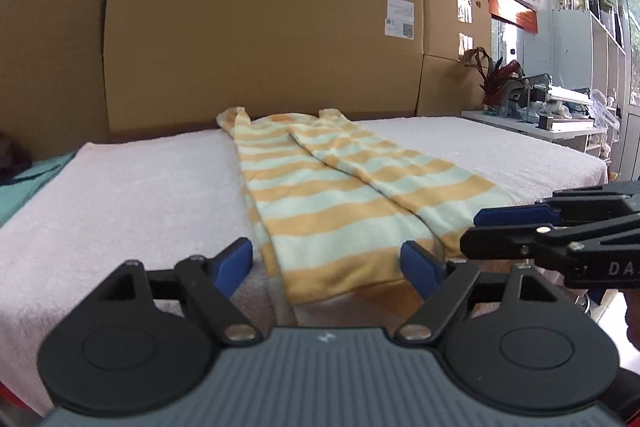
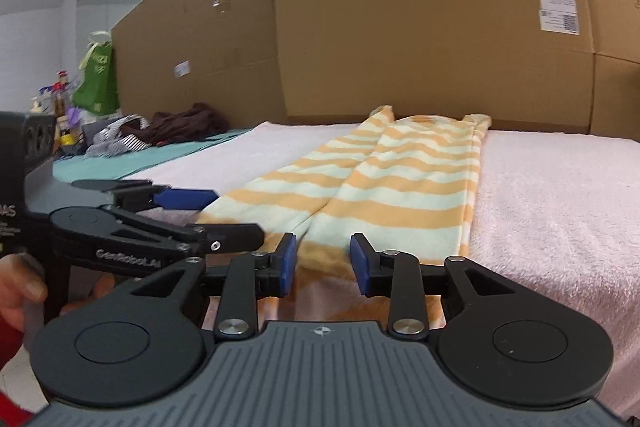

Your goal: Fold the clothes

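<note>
**Both grippers at the near hem of the striped garment**

Nearest the lens, the left gripper point(image 1: 328, 263) is standing wide apart, released, with the hem of the striped garment point(image 1: 320, 211) lying between its blue pads point(image 1: 234, 265) but not pinched. The right gripper point(image 2: 323, 263) is sitting partly apart over the same hem; its pads appear clear of the cloth, so nothing is being grasped.

The garment is lying lengthwise down the middle of the pink towel point(image 1: 120, 195), already narrowed, both sides folded inward.

Procedure, as judged: pinch the two near corners together, lift level, and carry the hem toward the far end, keeping the edges aligned.

Obstructions: the grippers are working close beside each other and are risking contact. A cardboard wall point(image 1: 260, 27) is standing directly behind the far end, limiting reach. Other clothes point(image 2: 160, 131) are waiting on a green cloth point(image 2: 120, 163), well apart.
</note>
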A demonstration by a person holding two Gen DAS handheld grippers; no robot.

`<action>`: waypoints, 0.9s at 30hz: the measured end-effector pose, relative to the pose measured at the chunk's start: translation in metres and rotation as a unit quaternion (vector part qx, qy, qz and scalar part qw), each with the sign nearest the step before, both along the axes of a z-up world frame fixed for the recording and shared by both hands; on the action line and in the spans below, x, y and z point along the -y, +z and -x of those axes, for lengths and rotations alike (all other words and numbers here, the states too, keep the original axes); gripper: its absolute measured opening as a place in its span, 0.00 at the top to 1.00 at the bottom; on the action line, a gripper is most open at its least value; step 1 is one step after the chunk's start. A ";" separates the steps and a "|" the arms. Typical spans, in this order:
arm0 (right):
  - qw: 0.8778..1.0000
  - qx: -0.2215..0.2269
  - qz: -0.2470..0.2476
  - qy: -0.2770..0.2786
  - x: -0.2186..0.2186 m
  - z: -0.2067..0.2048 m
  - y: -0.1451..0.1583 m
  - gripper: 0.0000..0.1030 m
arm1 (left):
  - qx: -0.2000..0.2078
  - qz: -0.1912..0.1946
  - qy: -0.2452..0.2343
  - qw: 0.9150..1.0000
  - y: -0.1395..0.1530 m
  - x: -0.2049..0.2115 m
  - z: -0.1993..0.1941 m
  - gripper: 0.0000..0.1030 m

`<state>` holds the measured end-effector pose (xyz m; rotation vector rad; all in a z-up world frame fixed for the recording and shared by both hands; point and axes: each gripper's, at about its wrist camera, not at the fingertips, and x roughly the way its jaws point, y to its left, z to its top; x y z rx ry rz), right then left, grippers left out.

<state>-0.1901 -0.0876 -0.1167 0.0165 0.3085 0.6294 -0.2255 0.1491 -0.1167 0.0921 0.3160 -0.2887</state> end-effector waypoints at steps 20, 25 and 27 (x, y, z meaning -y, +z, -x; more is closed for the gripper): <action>0.997 0.010 -0.035 -0.064 0.037 -0.062 0.028 0.92 | -0.027 0.047 -0.091 0.994 0.034 0.038 -0.073 0.57; 0.996 -0.067 -0.024 -0.053 0.020 -0.125 0.040 0.91 | -0.070 0.031 -0.100 0.992 0.030 0.056 -0.104 0.54; 0.992 -0.108 0.008 -0.062 0.019 -0.142 0.031 0.94 | -0.079 0.012 -0.104 0.991 0.023 0.056 -0.105 0.53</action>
